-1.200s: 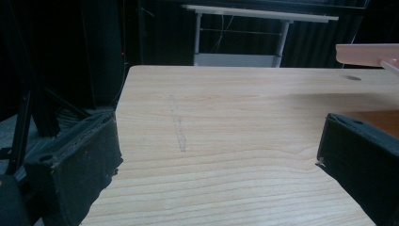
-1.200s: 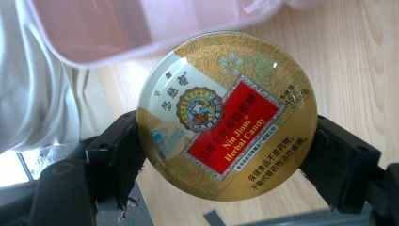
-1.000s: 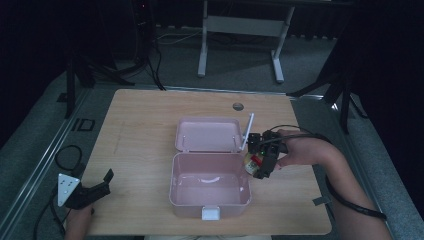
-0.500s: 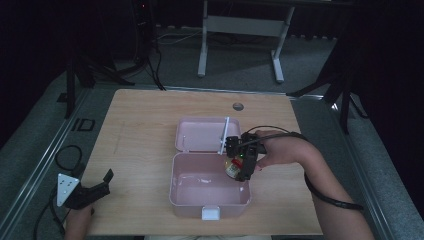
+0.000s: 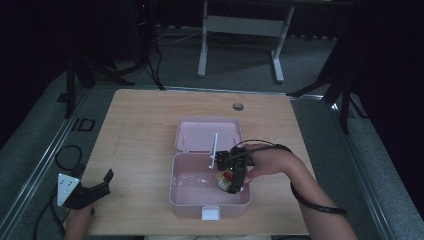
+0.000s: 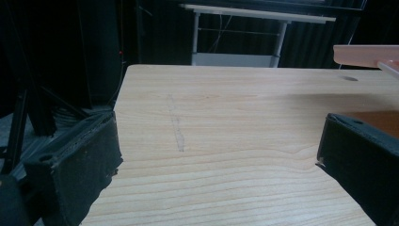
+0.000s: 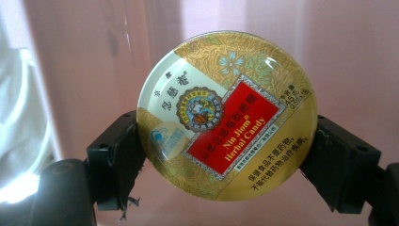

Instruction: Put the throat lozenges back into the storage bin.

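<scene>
Candy tin (image 7: 227,115), clamped between the right tool's (image 5: 234,178) jaws, has moved from beside the pink box (image 5: 180,192) to low inside its tray, so release looks near. Left tool (image 5: 92,189) rests apart, well left of the box, on the desk (image 5: 140,130).

Light wooden rectangular table (image 5: 140,130) in middle of dim room. Small round dark hole (image 5: 238,106) near far edge of tabletop. Faint grey scratch line (image 6: 176,125) on wood at left part. Grey carpet floor (image 5: 310,60) around table. White metal desk frame (image 5: 240,25) well behind. Black stand legs (image 5: 85,75) on floor at far left, black cables (image 5: 155,60) near them.
</scene>
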